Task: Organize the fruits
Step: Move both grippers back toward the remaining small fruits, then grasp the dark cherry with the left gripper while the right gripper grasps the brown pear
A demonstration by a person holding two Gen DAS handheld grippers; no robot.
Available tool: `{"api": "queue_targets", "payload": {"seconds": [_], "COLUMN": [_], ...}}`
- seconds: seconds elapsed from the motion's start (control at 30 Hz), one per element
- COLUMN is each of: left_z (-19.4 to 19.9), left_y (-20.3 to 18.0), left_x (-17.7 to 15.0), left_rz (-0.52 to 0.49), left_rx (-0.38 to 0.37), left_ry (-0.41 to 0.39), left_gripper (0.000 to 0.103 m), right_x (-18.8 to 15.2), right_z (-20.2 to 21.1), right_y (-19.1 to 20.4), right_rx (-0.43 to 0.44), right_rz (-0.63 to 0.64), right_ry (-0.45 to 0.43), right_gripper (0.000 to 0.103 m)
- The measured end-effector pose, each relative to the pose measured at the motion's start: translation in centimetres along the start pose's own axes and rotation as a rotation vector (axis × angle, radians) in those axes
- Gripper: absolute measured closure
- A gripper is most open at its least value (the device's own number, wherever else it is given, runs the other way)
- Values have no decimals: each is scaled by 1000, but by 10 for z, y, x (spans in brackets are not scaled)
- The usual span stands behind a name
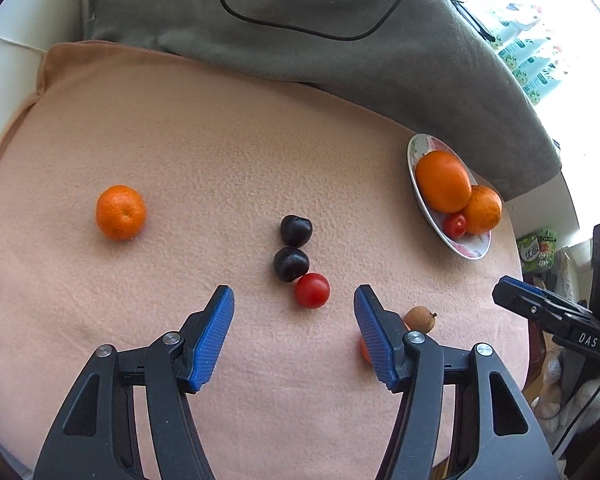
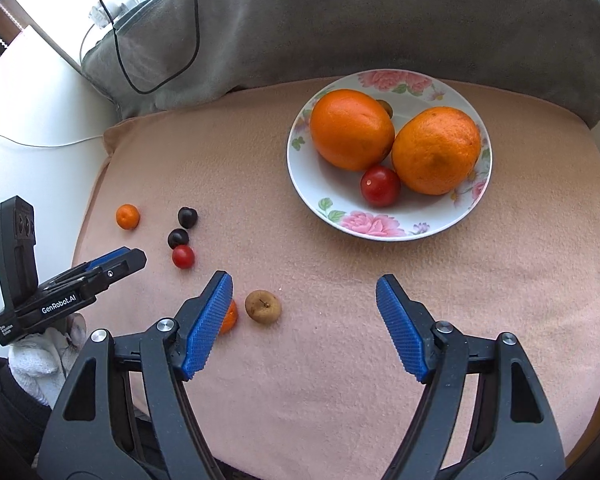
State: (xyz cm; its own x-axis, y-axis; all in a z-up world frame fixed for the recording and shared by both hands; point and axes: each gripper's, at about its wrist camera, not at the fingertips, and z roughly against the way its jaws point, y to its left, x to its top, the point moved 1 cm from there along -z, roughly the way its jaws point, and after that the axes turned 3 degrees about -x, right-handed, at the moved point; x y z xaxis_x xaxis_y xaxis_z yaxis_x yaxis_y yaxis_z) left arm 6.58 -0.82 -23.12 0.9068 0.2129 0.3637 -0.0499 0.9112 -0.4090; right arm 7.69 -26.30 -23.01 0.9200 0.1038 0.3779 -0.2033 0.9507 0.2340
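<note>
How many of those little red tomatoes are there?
2. One cherry tomato lies on the flowered plate against the two oranges; the other tomato lies on the pink cloth, touching a dark plum. None seems hidden.

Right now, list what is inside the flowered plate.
The flowered plate holds two oranges and a red cherry tomato. A small brown fruit peeks from behind the left orange, mostly covered.
</note>
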Motion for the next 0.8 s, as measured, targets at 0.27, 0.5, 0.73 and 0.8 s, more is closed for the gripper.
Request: {"api": "queue_targets", "payload": {"seconds": [0.27, 0.5, 0.73, 0.8], "left_z": [-22, -37, -49, -51], "left_y": [4, 5, 7, 6], "left_x": [9, 16, 19, 19], "left_rz": [101, 157, 170, 170], "left_rx": [-48, -39, -12, -7], "left_ry": [51, 82, 117, 118], "left_gripper": [52, 58, 65, 67], "right_x": [-20, -24, -29, -29], "right_z": [-19, -28, -37, -39], "right_y": [9, 18, 25, 27], "right_rx": [8, 6, 9, 11], "right_rz": [22, 52, 75, 79], "right_ry": [38, 40, 53, 53], "right_gripper": [41, 49, 54, 54]}}
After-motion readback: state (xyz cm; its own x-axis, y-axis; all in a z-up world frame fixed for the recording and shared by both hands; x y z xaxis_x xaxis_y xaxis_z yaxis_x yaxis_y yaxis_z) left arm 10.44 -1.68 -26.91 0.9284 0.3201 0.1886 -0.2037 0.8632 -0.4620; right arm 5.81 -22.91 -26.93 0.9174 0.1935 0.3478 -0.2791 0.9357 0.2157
